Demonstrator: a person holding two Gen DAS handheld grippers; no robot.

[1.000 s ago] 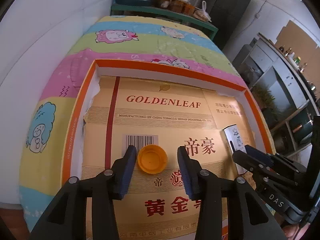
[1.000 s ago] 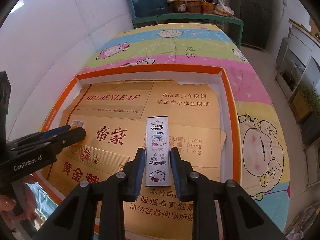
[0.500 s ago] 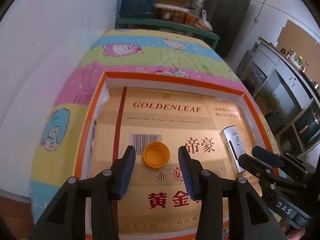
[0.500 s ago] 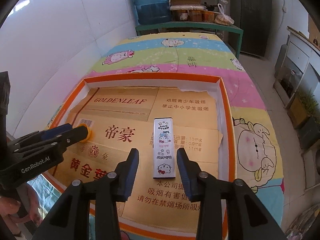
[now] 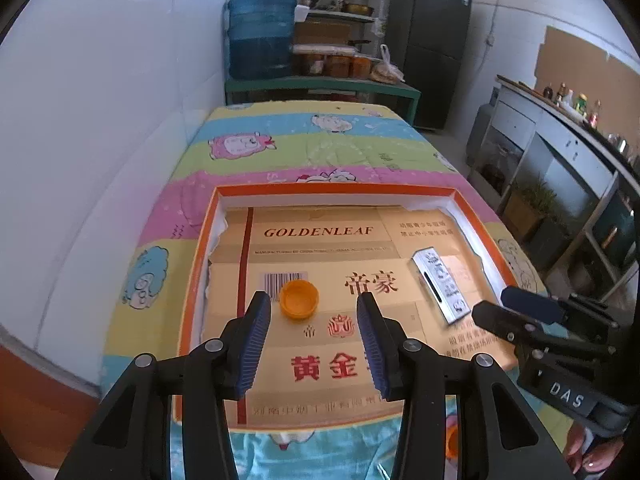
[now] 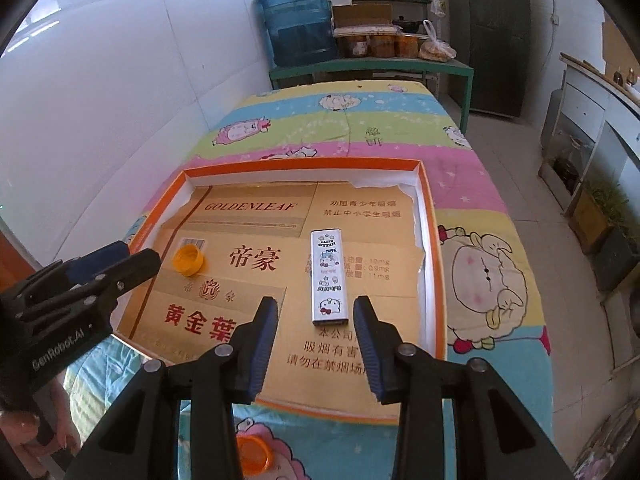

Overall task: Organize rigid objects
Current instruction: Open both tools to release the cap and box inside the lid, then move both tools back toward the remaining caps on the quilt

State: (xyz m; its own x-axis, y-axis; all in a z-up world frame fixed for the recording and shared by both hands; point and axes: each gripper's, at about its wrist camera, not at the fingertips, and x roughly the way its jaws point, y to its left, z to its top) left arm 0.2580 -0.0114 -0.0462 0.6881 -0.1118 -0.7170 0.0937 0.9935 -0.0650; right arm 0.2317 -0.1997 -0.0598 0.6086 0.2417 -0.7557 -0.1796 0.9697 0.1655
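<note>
You have two loose things lying in the orange-rimmed tray [image 5: 200,240]: one orange bottle cap [image 5: 299,299] and one slim white case with cartoon print [image 6: 327,277], both resting on the flattened gold cardboard [image 5: 320,344] that lines the tray floor. Your left gripper [image 5: 312,334] is spread wide with nothing in it; the cap sits just beyond its fingertips, nearer the left finger [image 5: 252,344] than the right one, and touches neither. Your right gripper [image 6: 314,346] is also spread wide and empty; the white case lies lengthwise just ahead of the gap between its fingers, its near end about level with the tips, clear of both pads. A second orange ring-shaped piece [image 6: 252,456] lies outside the tray on the striped cartoon bedspread [image 6: 400,128], below your right gripper's left finger (partly hidden by it, so you cannot tell just what it is). Each gripper shows at the edge of the other's view, off to the side of the fingers and over the tray's near corners. Far beyond the fingertips stand one blue water jug [image 5: 260,36] on a green bench [image 5: 320,86], several jars beside it, and one dark refrigerator [image 5: 430,48].
</note>
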